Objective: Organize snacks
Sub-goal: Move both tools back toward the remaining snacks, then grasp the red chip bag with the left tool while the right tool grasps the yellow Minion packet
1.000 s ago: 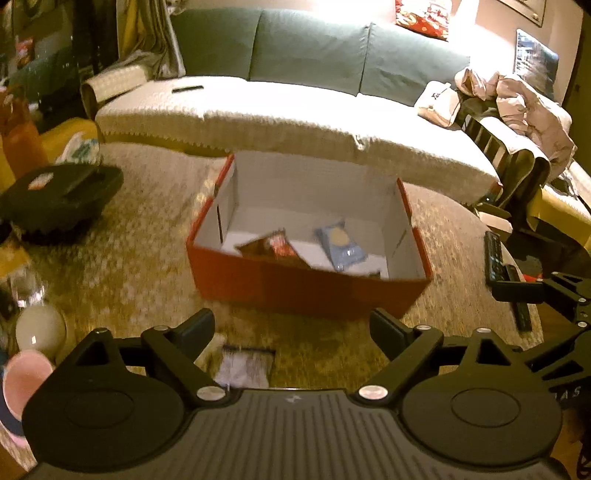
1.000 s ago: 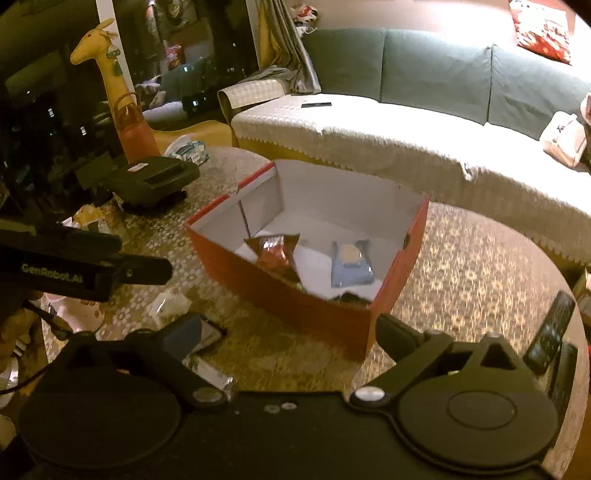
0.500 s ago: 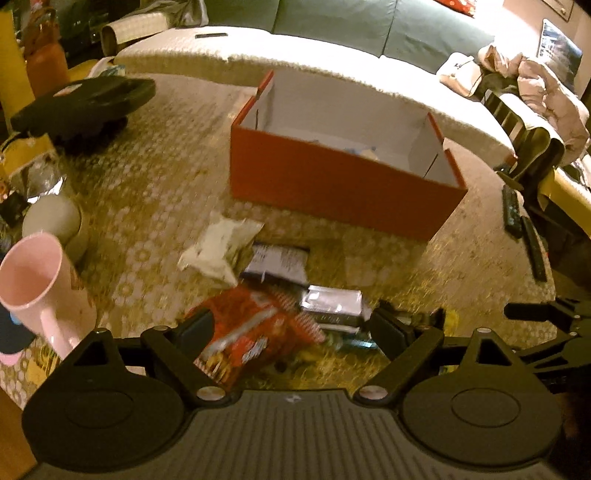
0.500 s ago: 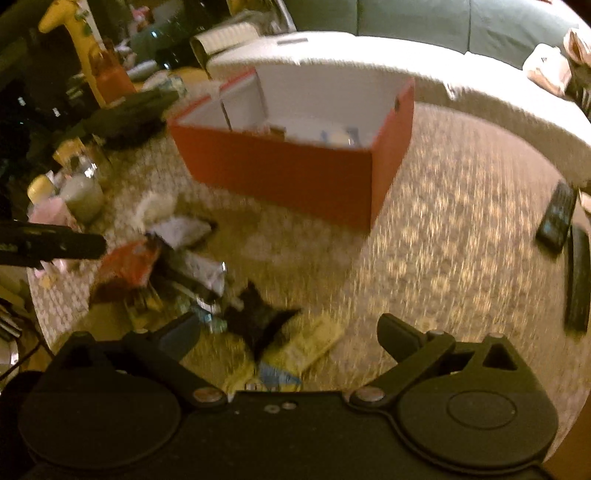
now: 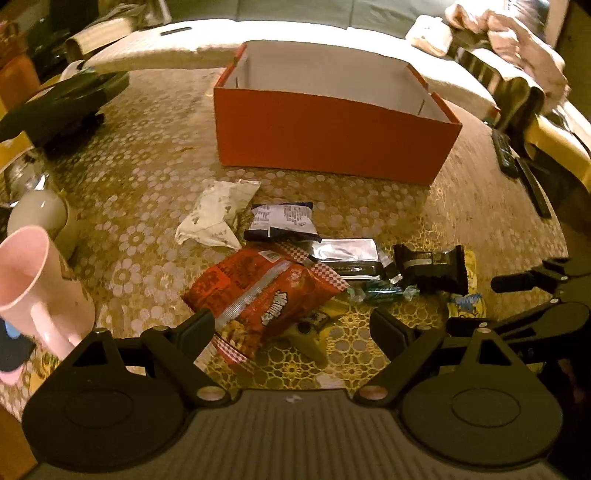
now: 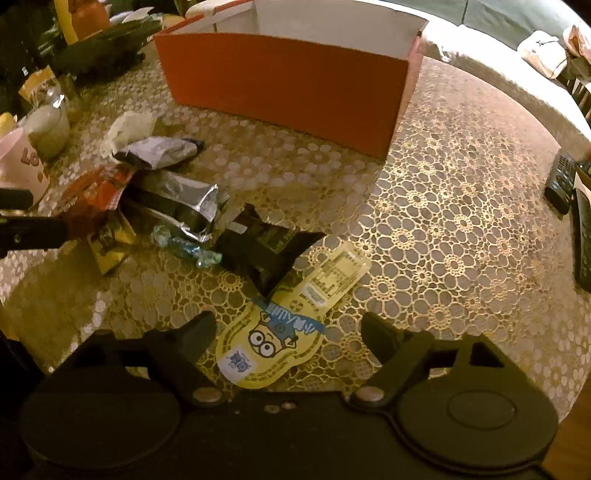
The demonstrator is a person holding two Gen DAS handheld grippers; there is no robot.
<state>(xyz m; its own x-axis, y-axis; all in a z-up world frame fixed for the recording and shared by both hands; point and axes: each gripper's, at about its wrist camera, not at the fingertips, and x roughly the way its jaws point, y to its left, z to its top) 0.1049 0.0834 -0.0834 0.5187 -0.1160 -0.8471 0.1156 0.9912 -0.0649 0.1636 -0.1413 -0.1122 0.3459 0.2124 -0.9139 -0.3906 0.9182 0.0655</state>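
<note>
Left wrist view: the left gripper (image 5: 291,325) stands wide open, gripping nothing; the red snack bag (image 5: 264,291) lies between its jaws, its near end hidden behind the left finger. Ahead, the orange box (image 5: 332,129) hides its contents behind its front wall. A pink mug (image 5: 40,288) is cut off at far left.

Right wrist view: the right gripper (image 6: 288,330) is closing, pads clear of the yellow cartoon packet (image 6: 284,328) between them, on the lace tablecloth (image 6: 461,229). A black wrapper (image 6: 258,247) ahead is hard to read. A sofa (image 6: 517,18) stands beyond.

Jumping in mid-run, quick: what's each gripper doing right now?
Left gripper: open, holding nothing, above the red snack bag.
Right gripper: jaws closing around the yellow cartoon packet, not gripping it yet.
</note>
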